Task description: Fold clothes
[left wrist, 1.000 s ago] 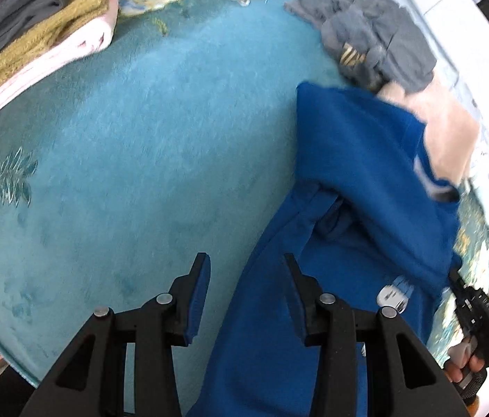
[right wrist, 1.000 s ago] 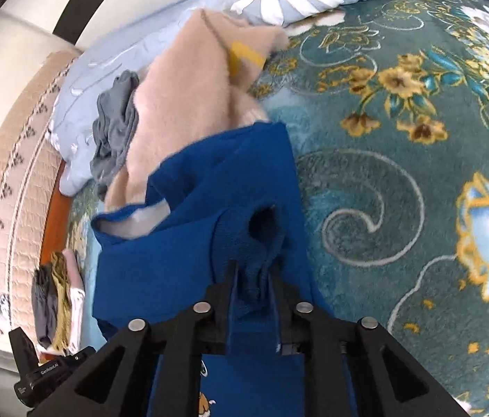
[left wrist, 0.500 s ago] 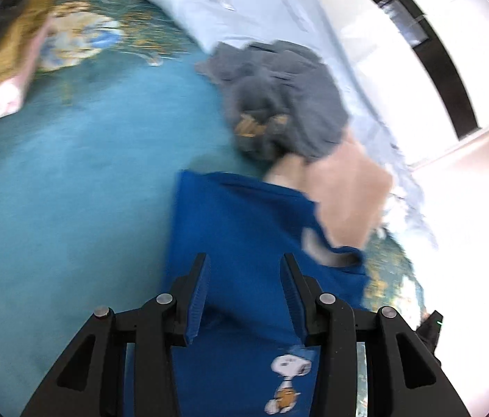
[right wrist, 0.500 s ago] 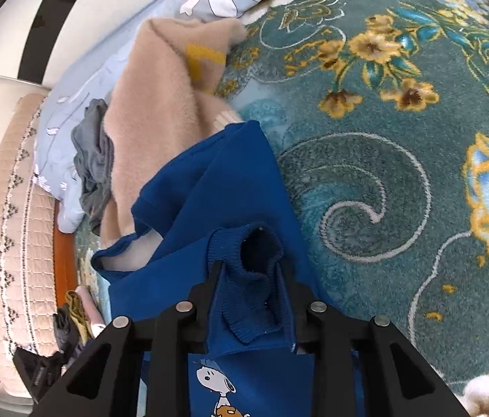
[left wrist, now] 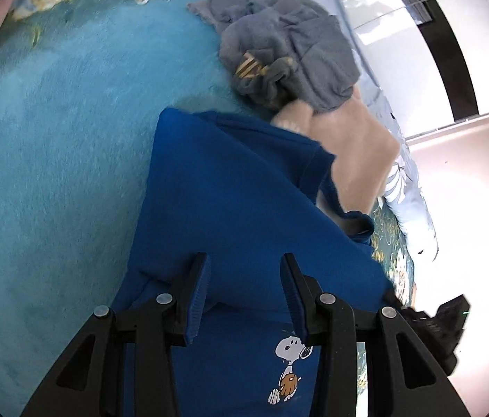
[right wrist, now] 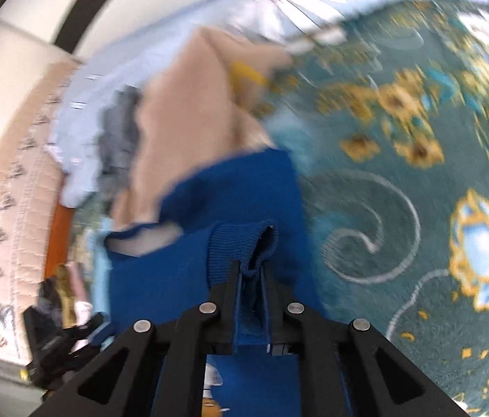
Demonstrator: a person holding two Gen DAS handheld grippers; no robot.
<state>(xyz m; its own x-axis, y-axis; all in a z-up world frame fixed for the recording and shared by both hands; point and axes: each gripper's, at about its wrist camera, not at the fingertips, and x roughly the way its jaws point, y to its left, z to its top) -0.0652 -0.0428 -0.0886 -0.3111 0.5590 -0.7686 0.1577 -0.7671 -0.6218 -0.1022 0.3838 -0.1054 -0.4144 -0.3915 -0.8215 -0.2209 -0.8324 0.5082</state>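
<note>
Left gripper (left wrist: 244, 292): jaws spread wide, nothing between them; it hangs over the blue sweater, and whether its fingers touch the cloth cannot be told.
Right gripper (right wrist: 249, 278): jaws drawn close together and clamped on the ribbed cuff (right wrist: 241, 243) of the sweater; the cuff bunches up and stands open above the fingertips.
Blue sweater (left wrist: 237, 201): spread on the bedspread, running away from both grippers; a cartoon dog print (left wrist: 289, 361) shows on its front just below the left gripper's right finger. Its far collar edge lies against the beige garment.
Blue sweater, right wrist view (right wrist: 237, 187): blurred; the body lies beyond the pinched cuff, with the neck opening to the left.
Beige garment (left wrist: 359, 149): fuzzy, lying just beyond the sweater, partly under its far edge.
Gray garment (left wrist: 286, 41): crumpled in a heap past the beige one, touching it.
Bedspread (left wrist: 53, 139): teal, plain in the left wrist view; in the right wrist view (right wrist: 400, 180) it carries gold and blue flowers and pale swirls.
Pillow (left wrist: 407, 201): pale blue with white flowers, along the bed's far edge beside the beige garment.
</note>
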